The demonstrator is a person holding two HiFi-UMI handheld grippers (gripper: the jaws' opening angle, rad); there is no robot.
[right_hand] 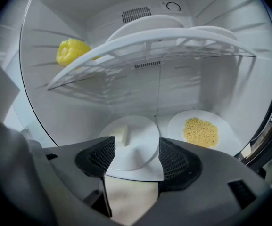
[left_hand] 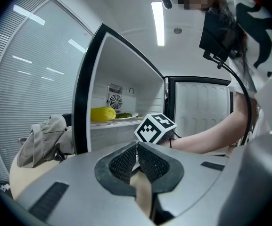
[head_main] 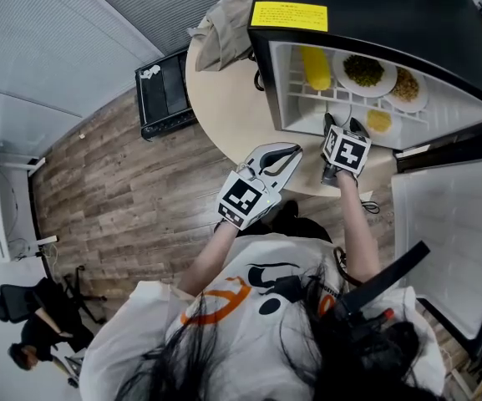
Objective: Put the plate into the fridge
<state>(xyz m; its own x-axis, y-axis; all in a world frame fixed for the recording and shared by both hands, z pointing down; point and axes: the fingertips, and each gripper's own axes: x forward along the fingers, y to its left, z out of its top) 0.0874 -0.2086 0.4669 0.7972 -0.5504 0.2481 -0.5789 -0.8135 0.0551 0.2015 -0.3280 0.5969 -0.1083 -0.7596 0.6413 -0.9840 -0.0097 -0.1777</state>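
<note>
— Lower centre of the right gripper view, on the fridge (right_hand: 55, 102) floor: what sits there?
— The plate (right_hand: 140, 126), white, carrying one pale block. Its near rim lies between the jaws of the right gripper (right_hand: 136, 145), which stand wide apart, gripping nothing.
— And beside it?
— At lower right, a second plate (right_hand: 201, 132) heaped with yellow grains. On the wire shelf (right_hand: 150, 44) above, a yellow corn cob (right_hand: 72, 51) at upper left; the head view adds a plate of greens (head_main: 364, 71) and a plate of brownish grains (head_main: 405, 84).
— The left gripper (left_hand: 137, 147)?
— Outside the fridge, bottom of its own view, jaws pressed together, empty
</note>
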